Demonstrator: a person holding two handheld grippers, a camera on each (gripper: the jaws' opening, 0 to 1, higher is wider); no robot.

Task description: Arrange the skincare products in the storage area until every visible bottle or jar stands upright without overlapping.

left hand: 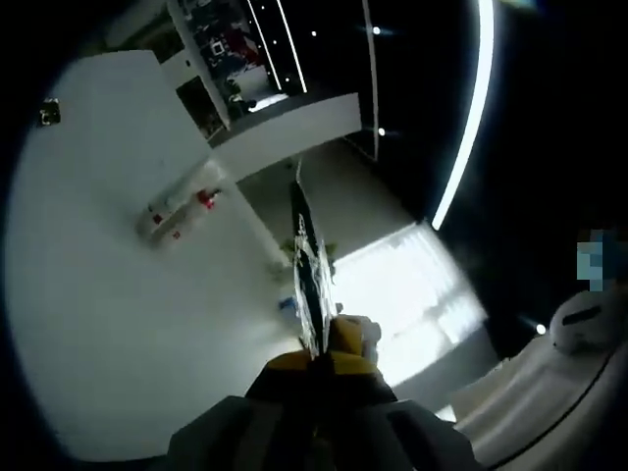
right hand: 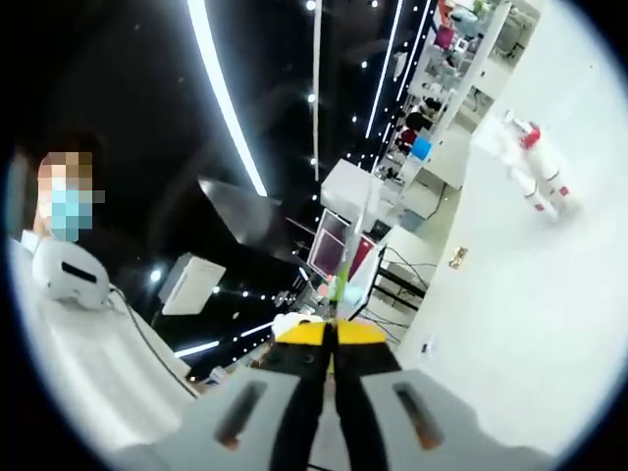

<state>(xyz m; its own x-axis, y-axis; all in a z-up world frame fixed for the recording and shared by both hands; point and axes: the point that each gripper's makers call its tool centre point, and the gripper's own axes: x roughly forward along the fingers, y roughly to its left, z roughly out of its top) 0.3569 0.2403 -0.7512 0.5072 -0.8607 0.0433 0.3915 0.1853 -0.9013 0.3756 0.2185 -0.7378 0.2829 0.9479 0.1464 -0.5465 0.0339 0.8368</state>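
In the left gripper view, my left gripper (left hand: 325, 359) points up towards a dark ceiling, its yellow-tipped jaws pressed together. A thin dark patterned strip (left hand: 306, 257) rises right above the tips; I cannot tell whether it is held or stands behind them. My right gripper (right hand: 333, 337) in the right gripper view is also shut, with yellow tips touching and nothing clear between them. Far off at the upper right are shelves (right hand: 439, 61) with small coloured items, too small to identify.
A white wall carries a red-and-white fitting (left hand: 183, 212), which also appears on the wall (right hand: 535, 167) in the right gripper view. Long ceiling light strips (right hand: 224, 98) cross the dark ceiling. A person (right hand: 67, 211) stands beside a white rounded device (right hand: 65, 272).
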